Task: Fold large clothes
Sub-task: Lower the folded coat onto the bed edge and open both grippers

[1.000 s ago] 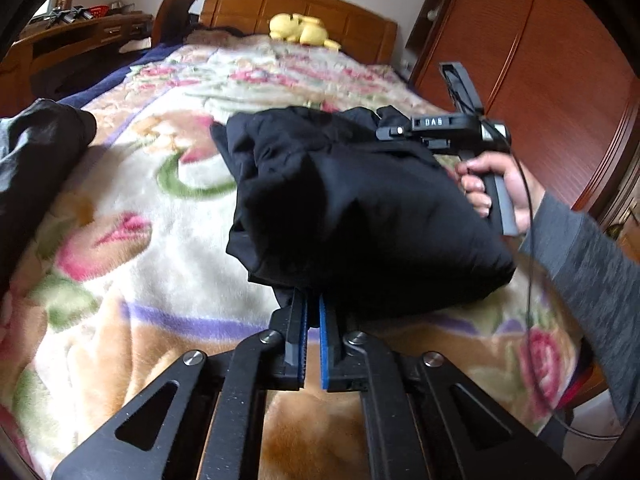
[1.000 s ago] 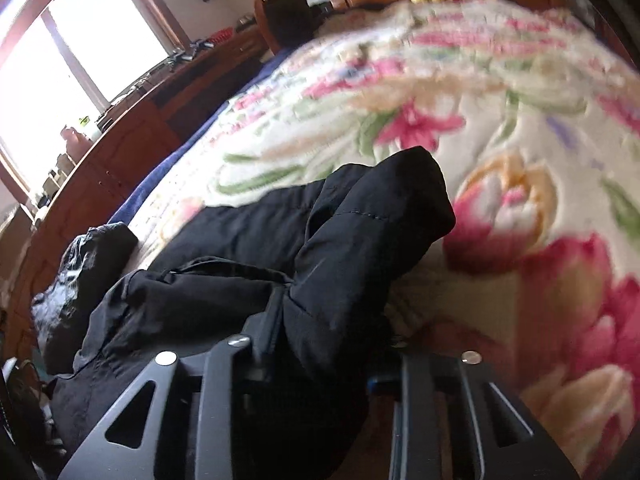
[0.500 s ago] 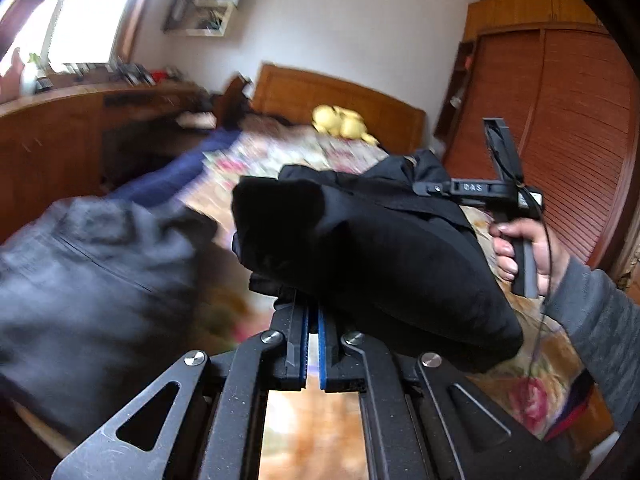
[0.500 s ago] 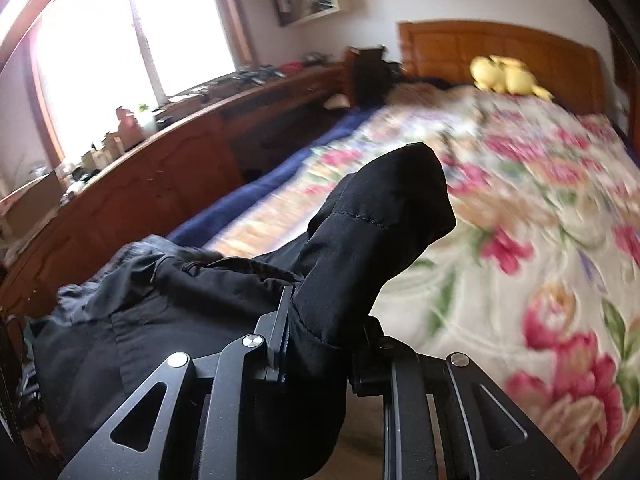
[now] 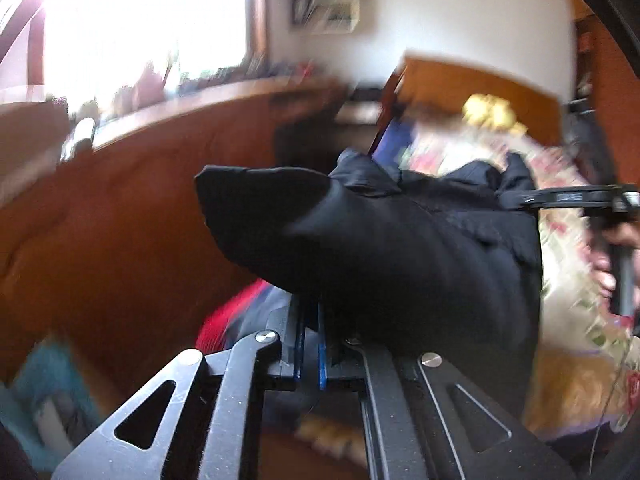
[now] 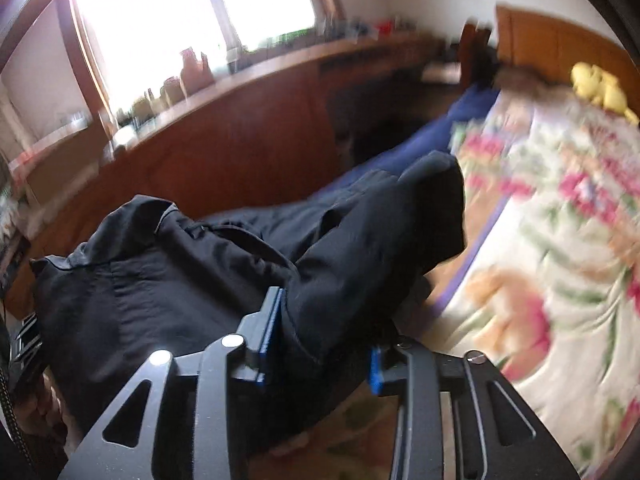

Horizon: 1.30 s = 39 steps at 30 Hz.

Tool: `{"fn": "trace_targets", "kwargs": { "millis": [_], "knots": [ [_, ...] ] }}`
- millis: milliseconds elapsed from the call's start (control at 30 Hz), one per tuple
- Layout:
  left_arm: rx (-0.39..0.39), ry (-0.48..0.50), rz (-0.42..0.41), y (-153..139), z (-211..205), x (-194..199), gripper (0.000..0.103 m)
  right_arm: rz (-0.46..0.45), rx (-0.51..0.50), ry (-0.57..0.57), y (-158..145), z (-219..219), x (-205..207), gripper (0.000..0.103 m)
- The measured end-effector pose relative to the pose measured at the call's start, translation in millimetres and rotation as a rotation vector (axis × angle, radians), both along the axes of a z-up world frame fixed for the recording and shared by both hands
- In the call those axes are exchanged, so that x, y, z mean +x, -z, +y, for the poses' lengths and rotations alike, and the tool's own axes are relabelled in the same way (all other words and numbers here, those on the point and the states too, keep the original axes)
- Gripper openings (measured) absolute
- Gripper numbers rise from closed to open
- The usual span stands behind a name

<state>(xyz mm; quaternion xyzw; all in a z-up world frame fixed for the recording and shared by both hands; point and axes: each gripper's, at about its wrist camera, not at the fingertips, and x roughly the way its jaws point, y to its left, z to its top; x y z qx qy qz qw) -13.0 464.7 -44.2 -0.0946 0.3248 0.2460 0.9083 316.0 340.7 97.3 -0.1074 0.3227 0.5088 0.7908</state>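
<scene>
A folded black garment (image 5: 392, 248) hangs lifted in the air between both grippers. My left gripper (image 5: 310, 344) is shut on its near edge, with the bundle draped over the fingers. In the left wrist view the right gripper (image 5: 576, 198) shows at the far right, held by a hand, at the garment's other side. In the right wrist view my right gripper (image 6: 320, 340) is shut on a thick fold of the black garment (image 6: 360, 248), which bulges up between the blue pads (image 6: 270, 320). The frames are motion-blurred.
The bed with a floral blanket (image 6: 560, 240) lies to the right, a yellow plush toy (image 6: 596, 84) by the wooden headboard (image 5: 472, 80). A long wooden desk (image 6: 240, 128) runs under the bright window. Red and teal items (image 5: 228, 316) lie low on the left.
Both grippers have lifted the black garment off the bed and swung it left toward the desk and window. The grips have not changed.
</scene>
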Motion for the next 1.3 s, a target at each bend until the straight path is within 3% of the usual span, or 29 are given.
{"fn": "trace_targets", "kwargs": {
  "millis": [67, 133, 200, 300, 400, 500, 567, 667, 800, 933, 1100, 1300],
  "knots": [
    [-0.025, -0.019, 0.039, 19.3, 9.1, -5.2, 0.006, -0.049, -0.056, -0.004, 23.0, 9.5, -14.0, 0.049],
    [-0.010, -0.010, 0.023, 27.0, 8.8, -17.7, 0.010, -0.132, -0.071, 0.003, 35.0, 9.5, -25.2, 0.052],
    [-0.007, -0.008, 0.003, 25.8, 8.1, -29.2, 0.013, -0.178, -0.061, 0.023, 37.0, 10.2, -33.4, 0.053],
    [0.016, -0.008, -0.042, 15.5, 3.5, -45.5, 0.030, -0.211, -0.017, 0.018, 36.1, -1.7, -53.8, 0.054],
    [0.033, 0.009, -0.076, -3.4, -4.2, -51.8, 0.032, -0.295, 0.024, -0.025, 34.2, -13.7, -87.4, 0.054],
    [0.047, 0.044, -0.123, -29.7, -19.5, -49.1, 0.039, -0.271, 0.083, -0.124, 36.2, -20.1, -113.1, 0.054],
    [0.073, 0.060, -0.169, -46.1, -29.1, -46.8, 0.055, -0.243, 0.068, -0.163, 44.8, -18.0, -124.8, 0.054],
    [0.058, 0.088, -0.209, -57.3, -32.5, -41.9, 0.070, -0.204, 0.033, -0.220, 66.5, -14.1, -135.9, 0.054],
    [0.060, 0.082, -0.197, -56.9, -34.3, -29.8, 0.076, -0.185, -0.050, -0.244, 103.3, 5.7, -137.8, 0.054],
    [0.046, 0.072, -0.156, -48.1, -35.6, -18.1, 0.076, -0.167, -0.018, -0.240, 108.5, -4.2, -128.9, 0.054],
    [0.045, 0.100, -0.148, -47.0, -54.3, -4.9, 0.077, -0.231, -0.028, -0.191, 98.4, -44.9, -132.9, 0.054],
    [0.048, 0.166, -0.167, -53.9, -98.7, 15.2, 0.083, -0.249, 0.010, -0.112, 86.4, -124.9, -142.2, 0.055]
  ]
}}
